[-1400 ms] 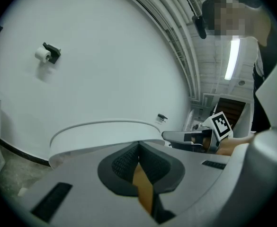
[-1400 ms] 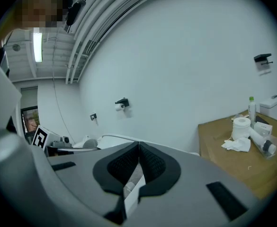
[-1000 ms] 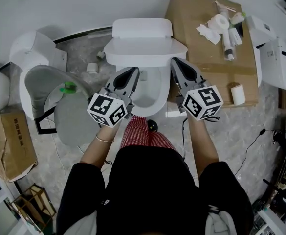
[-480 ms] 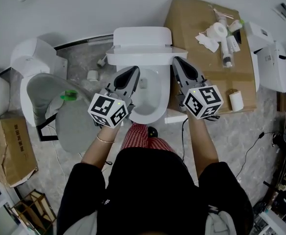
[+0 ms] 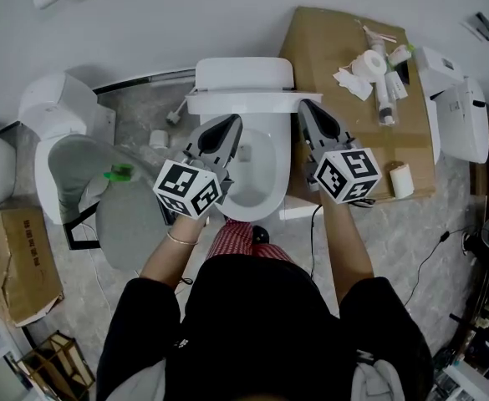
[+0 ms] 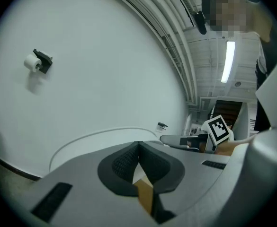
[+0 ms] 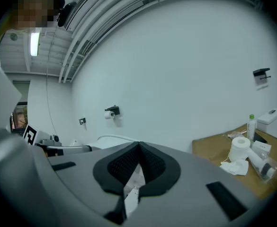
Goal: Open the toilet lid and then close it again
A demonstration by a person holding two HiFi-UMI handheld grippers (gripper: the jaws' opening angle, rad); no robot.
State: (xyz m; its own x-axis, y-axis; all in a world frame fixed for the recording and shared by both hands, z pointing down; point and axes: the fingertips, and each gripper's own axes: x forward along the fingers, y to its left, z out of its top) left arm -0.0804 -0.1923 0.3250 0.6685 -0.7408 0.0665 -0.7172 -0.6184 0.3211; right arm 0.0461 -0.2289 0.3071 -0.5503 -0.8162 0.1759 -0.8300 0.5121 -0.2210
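My left gripper (image 5: pixel 229 125), jaws pressed together on nothing, points up at the left side of the lid (image 5: pixel 242 100). The lid stands nearly upright against the cistern (image 5: pixel 244 69), above the open bowl (image 5: pixel 275 174). My right gripper (image 5: pixel 308 109), also closed and empty, mirrors it at the lid's right. I judge both tips serve as blunt pushers steadying the lid from either side, though I cannot confirm contact.

White toilet lid (image 5: pixel 242 104) upright, open
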